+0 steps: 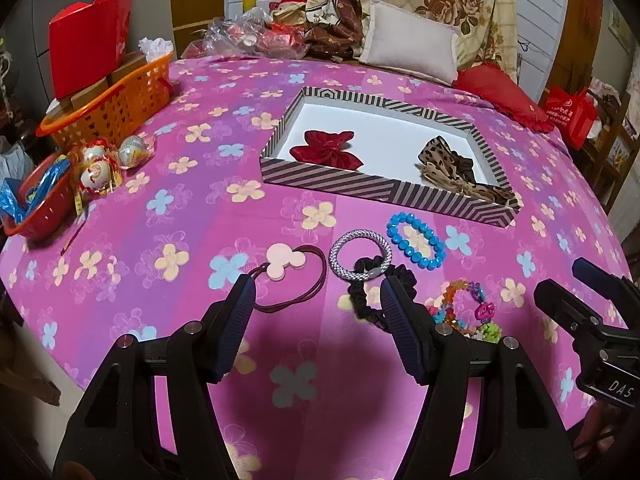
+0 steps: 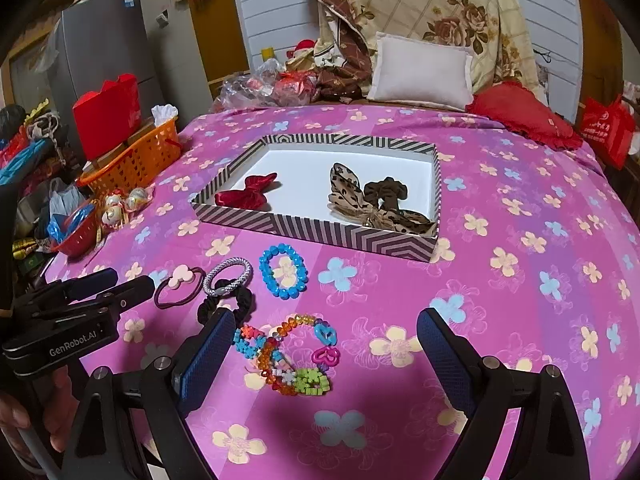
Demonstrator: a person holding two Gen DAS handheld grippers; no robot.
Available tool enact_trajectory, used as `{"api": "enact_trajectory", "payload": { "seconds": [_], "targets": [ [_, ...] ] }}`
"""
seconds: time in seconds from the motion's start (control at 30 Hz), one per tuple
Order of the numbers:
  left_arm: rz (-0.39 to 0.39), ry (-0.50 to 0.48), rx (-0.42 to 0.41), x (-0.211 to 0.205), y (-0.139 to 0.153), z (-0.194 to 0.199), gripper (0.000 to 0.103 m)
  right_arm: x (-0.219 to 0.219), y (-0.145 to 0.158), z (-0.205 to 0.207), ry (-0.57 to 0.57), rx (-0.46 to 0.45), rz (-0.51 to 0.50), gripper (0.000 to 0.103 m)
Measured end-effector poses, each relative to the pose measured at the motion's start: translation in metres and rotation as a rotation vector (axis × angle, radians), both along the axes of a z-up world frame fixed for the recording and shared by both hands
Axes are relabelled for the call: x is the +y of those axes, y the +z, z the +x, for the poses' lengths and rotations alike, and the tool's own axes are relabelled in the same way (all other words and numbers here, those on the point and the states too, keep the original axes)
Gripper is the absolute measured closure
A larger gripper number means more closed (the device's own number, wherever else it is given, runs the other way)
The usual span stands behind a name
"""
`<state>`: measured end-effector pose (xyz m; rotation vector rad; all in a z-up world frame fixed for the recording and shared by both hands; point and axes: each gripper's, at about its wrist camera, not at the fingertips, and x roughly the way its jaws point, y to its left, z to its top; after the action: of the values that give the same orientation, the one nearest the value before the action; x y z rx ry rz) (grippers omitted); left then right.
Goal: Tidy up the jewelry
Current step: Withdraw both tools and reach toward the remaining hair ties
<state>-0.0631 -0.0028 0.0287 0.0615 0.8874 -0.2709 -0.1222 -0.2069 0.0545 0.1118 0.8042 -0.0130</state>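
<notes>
We hold both tools spread, left tool (image 1: 316, 292) and right tool (image 2: 326, 332), above bracelets (image 2: 294, 354) near the tray (image 2: 320, 228).

The left hand-held gripper (image 1: 316, 296) hides part of the black scrunchie (image 1: 366, 300) behind one finger.

The bed is covered by a pink sheet with flowers (image 2: 500, 320). On it lie a striped tray (image 2: 320, 232), a blue bead bracelet (image 2: 283, 272), a silver bangle (image 2: 228, 276), a black scrunchie (image 2: 242, 304), a multicoloured bead bracelet (image 2: 292, 356) and a hair tie with pink charm (image 2: 180, 280). A white pillow (image 2: 420, 72) and a red cushion (image 2: 520, 116) rest at the far end, an orange basket (image 2: 136, 160) at the left edge.
</notes>
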Motion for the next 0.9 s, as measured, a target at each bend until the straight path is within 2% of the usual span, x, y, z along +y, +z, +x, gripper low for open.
{"api": "enact_trajectory", "payload": {
  "seconds": [0.4,0.9],
  "targets": [
    [-0.022,0.035,0.074,0.033,-0.023,0.013,0.038,-0.009,-0.018,0.003,-0.010,0.041,0.018,0.012],
    [-0.012,0.032,0.120,0.028,-0.040,0.038,0.038,-0.005,-0.031,0.013,0.016,0.069,0.015,0.012]
  ]
}}
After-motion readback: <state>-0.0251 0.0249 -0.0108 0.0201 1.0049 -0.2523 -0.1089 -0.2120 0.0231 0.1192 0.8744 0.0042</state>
